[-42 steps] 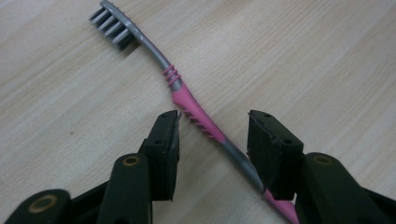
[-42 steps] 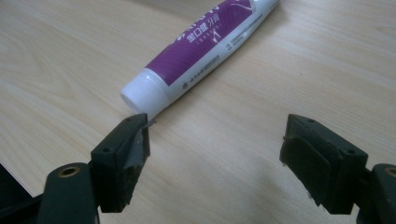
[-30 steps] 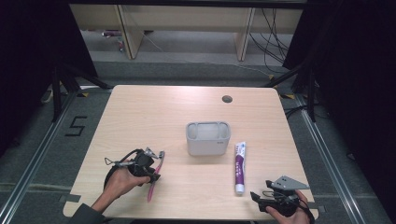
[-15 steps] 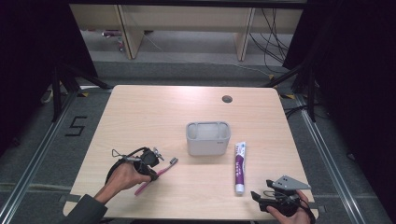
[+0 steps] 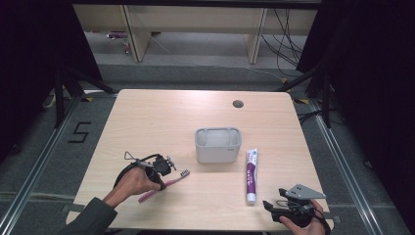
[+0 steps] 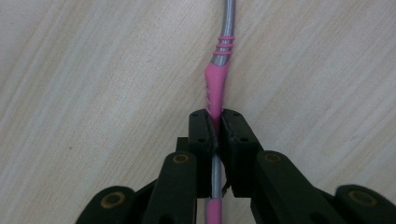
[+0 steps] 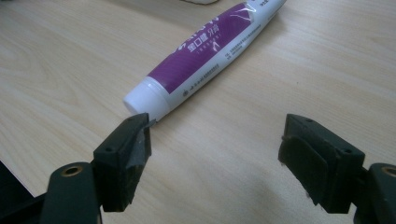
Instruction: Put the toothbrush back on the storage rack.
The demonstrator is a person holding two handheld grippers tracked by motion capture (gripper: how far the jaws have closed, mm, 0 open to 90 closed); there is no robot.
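Swung flatter, pink-and-silver toothbrush (image 6: 217, 86) sits pinched in left claw (image 6: 213, 133).

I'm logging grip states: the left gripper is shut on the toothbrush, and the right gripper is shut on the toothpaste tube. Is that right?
Not quite. The left gripper is shut on the toothbrush, but the right gripper is open: the right gripper view shows its jaws spread wide, with the toothpaste tube lying on the table just beyond them, ungripped.
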